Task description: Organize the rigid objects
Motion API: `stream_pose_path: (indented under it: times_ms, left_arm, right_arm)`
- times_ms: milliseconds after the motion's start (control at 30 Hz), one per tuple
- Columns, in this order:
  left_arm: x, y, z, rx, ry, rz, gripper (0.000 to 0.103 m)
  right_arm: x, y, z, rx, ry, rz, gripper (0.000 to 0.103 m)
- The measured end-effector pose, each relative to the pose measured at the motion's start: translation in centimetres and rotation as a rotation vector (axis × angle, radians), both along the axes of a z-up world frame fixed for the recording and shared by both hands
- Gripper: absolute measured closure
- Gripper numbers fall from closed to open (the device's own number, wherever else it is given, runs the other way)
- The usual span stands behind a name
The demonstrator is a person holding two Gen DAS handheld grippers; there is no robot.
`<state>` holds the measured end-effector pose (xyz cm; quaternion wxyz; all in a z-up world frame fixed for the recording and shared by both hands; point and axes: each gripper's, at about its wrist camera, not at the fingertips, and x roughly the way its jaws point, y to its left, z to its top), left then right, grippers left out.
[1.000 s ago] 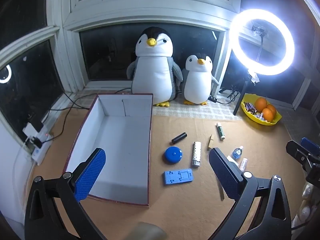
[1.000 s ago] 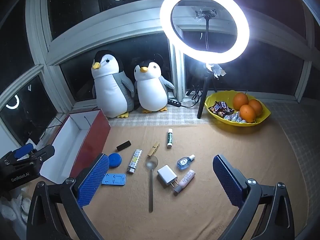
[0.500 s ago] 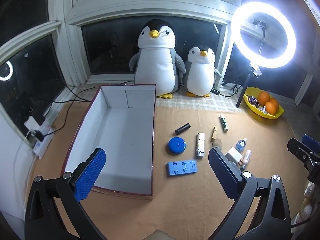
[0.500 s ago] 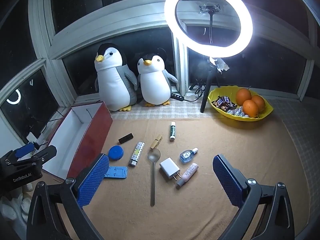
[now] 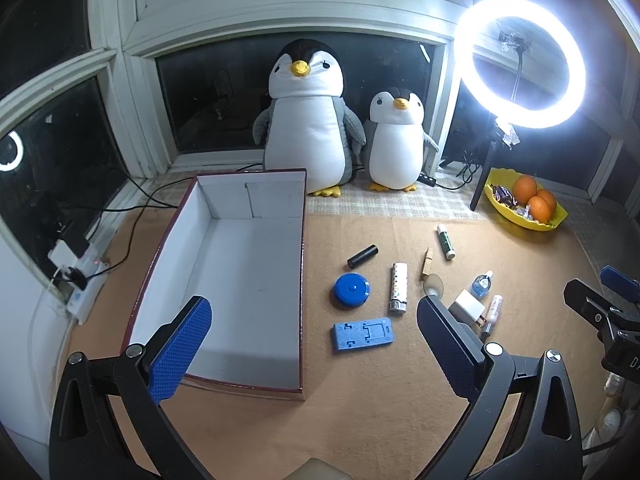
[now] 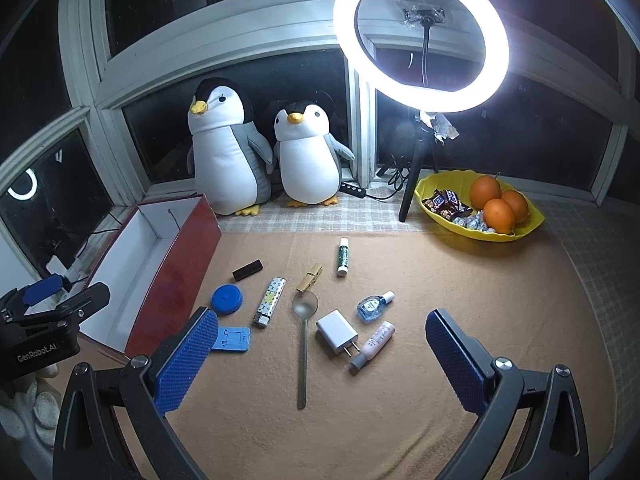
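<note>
Several small items lie on the tan mat: a blue round disc, a blue phone stand, a patterned lighter, a black cylinder, a spoon, a white charger, a pink tube, a small blue bottle, a green lip balm and a clothespin. An open red box with a white inside stands left of them. My left gripper hangs open over the box's near right corner. My right gripper is open above the spoon and charger, holding nothing.
Two plush penguins sit at the window behind the box. A ring light on a tripod and a yellow bowl of oranges stand at the back right. Cables and a power strip lie left of the box.
Both views have drifted slightly, the scene sliding right and down in each. No item on the mat has moved. Both grippers stay open and empty.
</note>
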<state>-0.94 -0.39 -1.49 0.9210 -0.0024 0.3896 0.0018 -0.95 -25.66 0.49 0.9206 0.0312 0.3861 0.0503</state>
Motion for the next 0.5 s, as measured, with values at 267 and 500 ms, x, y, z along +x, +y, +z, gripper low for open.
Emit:
stream_pose_path:
  times_ms: [267, 500]
  left_arm:
    - [0.07, 0.20, -0.11, 0.001, 0.003, 0.004, 0.001]
    - [0.05, 0.31, -0.16, -0.002, 0.006, 0.008, 0.001]
  right_arm:
    - [0.07, -0.04, -0.14, 0.002, 0.005, -0.002, 0.001]
    - [0.14, -0.29, -0.28, 0.006, 0.007, -0.003, 0.001]
